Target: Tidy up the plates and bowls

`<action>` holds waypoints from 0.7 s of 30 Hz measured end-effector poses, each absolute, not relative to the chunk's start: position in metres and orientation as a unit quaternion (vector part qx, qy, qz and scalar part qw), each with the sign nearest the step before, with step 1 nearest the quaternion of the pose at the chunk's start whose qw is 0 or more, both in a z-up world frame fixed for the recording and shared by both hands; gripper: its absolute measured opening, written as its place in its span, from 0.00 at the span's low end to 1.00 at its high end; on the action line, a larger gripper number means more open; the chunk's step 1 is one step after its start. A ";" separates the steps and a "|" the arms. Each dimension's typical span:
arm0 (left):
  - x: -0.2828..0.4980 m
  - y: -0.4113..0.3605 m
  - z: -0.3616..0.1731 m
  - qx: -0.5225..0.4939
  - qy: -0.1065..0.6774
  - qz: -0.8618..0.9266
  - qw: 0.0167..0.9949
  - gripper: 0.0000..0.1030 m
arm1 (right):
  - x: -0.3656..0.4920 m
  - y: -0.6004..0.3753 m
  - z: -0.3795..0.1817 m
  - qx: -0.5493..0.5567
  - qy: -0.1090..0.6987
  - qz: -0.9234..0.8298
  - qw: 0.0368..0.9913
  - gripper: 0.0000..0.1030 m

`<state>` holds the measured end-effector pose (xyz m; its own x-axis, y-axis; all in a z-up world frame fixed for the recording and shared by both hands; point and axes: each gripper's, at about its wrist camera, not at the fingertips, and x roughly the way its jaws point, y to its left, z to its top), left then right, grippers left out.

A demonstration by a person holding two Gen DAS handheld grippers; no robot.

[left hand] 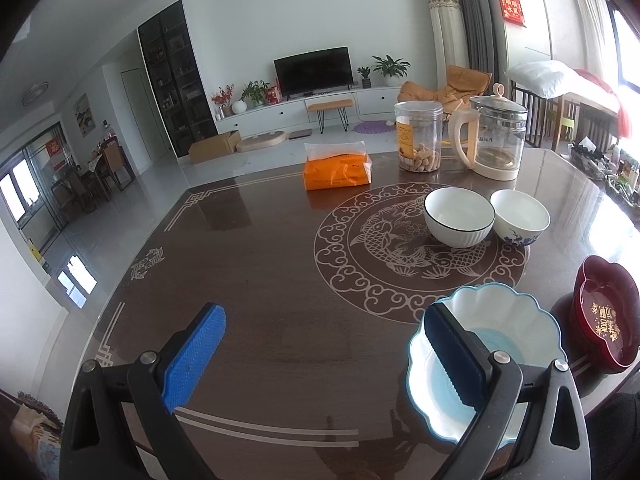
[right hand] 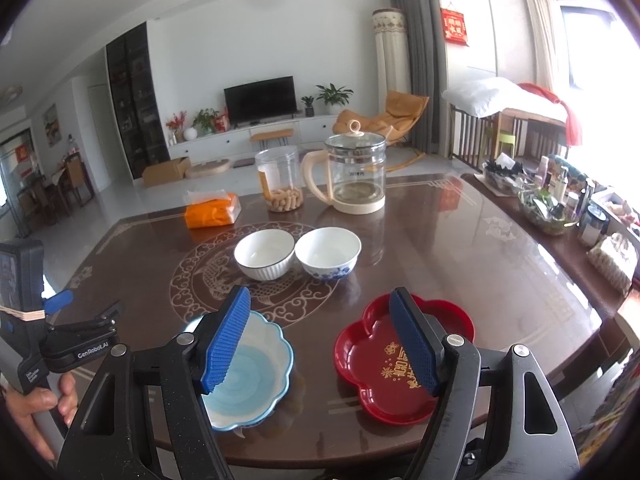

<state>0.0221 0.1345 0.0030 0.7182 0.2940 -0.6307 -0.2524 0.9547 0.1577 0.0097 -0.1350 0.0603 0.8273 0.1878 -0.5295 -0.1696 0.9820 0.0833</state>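
Two grippers (left hand: pixel 316 354) (right hand: pixel 322 340) both spread wide, empty | blue plate (right hand: pixel 256 364) lower left, red plate (right hand: pixel 384 364) lower centre, two bowls (right hand: pixel 264 254) (right hand: pixel 328 254) mid-frame | suggest: pinch red plate's rim, lift level, nest onto blue; stack bowls likewise.

Bare table (left hand: pixel 260 264) left of bowls (left hand: pixel 459 216)

Room: white walls, pale glossy floor (left hand: pixel 132 196). Far wall carries a black television (left hand: pixel 314 70) above a long white cabinet (left hand: pixel 304 110) with potted plants (left hand: pixel 390 66). A tall dark display cabinet (left hand: pixel 174 84) stands to its left. Grey curtains (right hand: pixel 412 52) and an orange lounge chair (right hand: pixel 394 116) occupy the right. Strong daylight enters through the right-hand windows (right hand: pixel 588 48).
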 end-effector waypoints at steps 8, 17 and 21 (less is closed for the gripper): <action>0.003 0.130 0.015 0.069 0.326 0.166 0.928 0.96 | -0.014 -0.131 0.082 0.011 0.247 0.090 0.965 0.73; -0.023 0.126 0.033 0.082 0.315 0.137 0.936 0.96 | -0.037 -0.110 0.103 -0.021 0.236 0.117 0.964 0.73; -0.021 0.135 0.032 0.054 0.328 0.097 0.938 0.96 | -0.024 -0.104 0.107 -0.016 0.253 0.139 0.957 0.73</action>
<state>-0.0212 0.1348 0.0325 0.7661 0.2167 -0.6050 -0.1455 0.9755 0.1652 -0.0235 -0.1040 0.1074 0.8333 0.2578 -0.4890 -0.2743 0.9608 0.0392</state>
